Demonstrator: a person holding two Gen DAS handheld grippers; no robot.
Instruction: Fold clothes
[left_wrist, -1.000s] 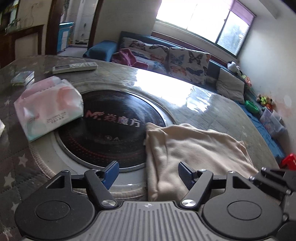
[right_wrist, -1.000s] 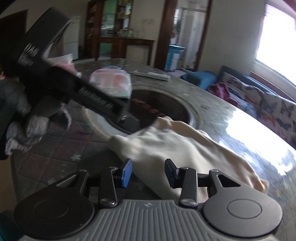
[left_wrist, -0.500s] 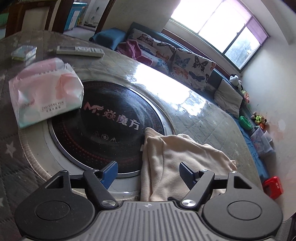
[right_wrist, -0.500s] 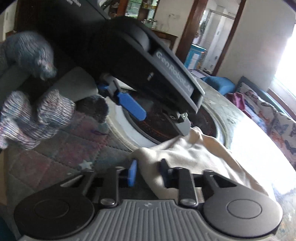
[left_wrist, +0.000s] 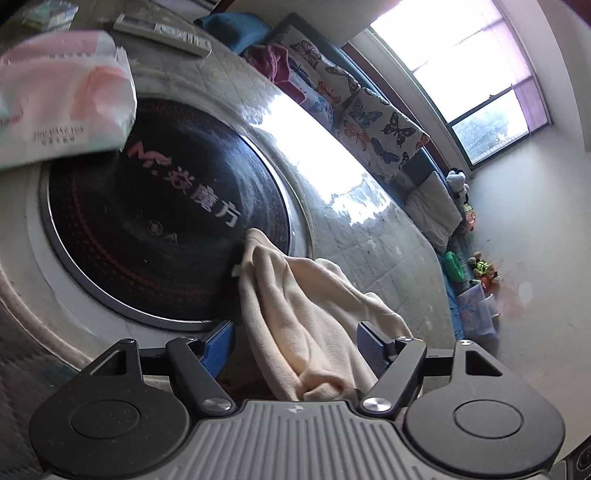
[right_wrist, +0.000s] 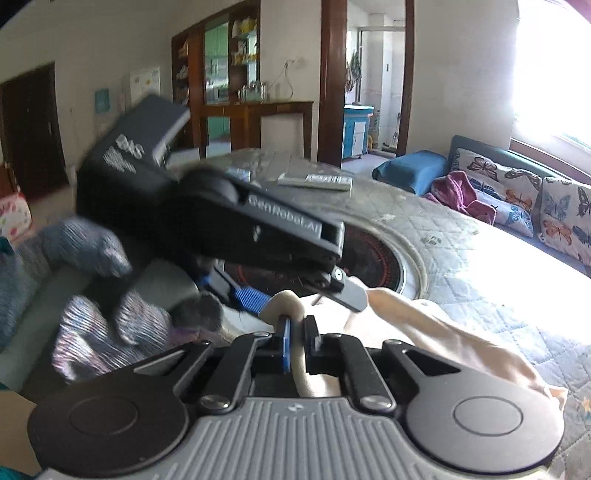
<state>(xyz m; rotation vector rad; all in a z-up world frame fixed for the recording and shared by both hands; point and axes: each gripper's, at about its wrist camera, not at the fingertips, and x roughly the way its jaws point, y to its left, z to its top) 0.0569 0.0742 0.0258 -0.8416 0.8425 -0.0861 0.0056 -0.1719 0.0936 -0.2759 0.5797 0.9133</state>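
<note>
Right wrist: right gripper (right_wrist: 296, 341) fingers pinch cream garment (right_wrist: 424, 332); left gripper (left_wrist: 295, 345) fingers wide apart; tissue pack (left_wrist: 62, 99) nearby.

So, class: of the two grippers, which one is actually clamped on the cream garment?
The right gripper: its jaws pinch a fold of the cream garment. The left gripper stands wide open, cloth lying loose between its fingers.

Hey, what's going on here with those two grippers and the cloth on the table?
A person is folding a cream garment on a quilted round table with a handheld gripper in each hand. The right gripper is shut on a bunched edge of the garment. The left gripper is open, its fingers either side of the cloth, not gripping. A tissue pack and remote sit farther off.
</note>
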